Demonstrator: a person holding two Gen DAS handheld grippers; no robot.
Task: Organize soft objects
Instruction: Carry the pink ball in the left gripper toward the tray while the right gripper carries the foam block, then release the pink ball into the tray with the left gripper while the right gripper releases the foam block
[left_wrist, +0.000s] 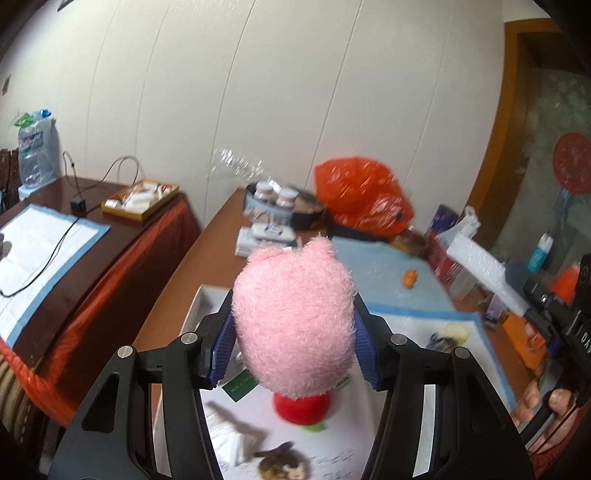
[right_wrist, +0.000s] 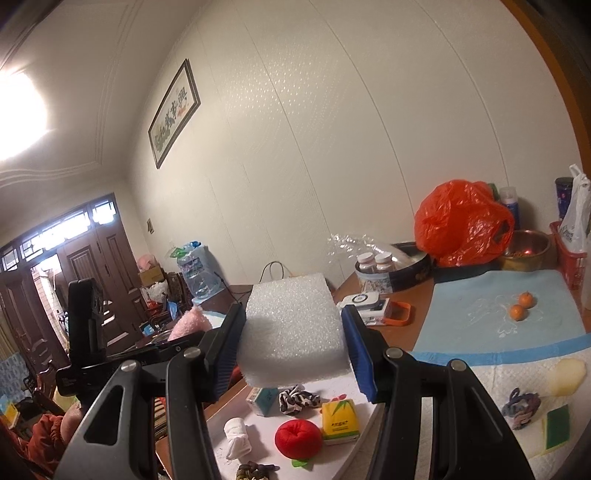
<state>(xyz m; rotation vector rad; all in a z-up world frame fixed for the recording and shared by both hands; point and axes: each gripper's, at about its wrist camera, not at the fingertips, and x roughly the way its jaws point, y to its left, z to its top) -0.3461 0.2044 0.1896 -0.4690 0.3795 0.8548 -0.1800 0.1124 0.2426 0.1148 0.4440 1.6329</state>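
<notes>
My left gripper (left_wrist: 293, 343) is shut on a pink plush toy (left_wrist: 293, 317) and holds it above a white tray (left_wrist: 199, 306). The pink toy also shows at the left in the right wrist view (right_wrist: 190, 323). My right gripper (right_wrist: 293, 350) is shut on a white foam block (right_wrist: 293, 325), held above the same tray (right_wrist: 354, 454); the block also shows at the right in the left wrist view (left_wrist: 487, 273). In the tray lie a red plush apple (right_wrist: 298, 435), a white rolled sock (right_wrist: 236, 437), a yellow tissue pack (right_wrist: 339, 421), a patterned scrunchie (right_wrist: 297, 400) and a teal pack (right_wrist: 263, 400).
A white and blue mat (right_wrist: 495, 321) covers the table, with two oranges (right_wrist: 521, 306), a dark scrunchie (right_wrist: 521, 406), a green-yellow sponge (right_wrist: 556, 428) and a pale sponge (right_wrist: 569, 373). An orange bag (right_wrist: 461, 221), metal bowl (right_wrist: 526, 249) and round tin (right_wrist: 399, 269) stand at the back.
</notes>
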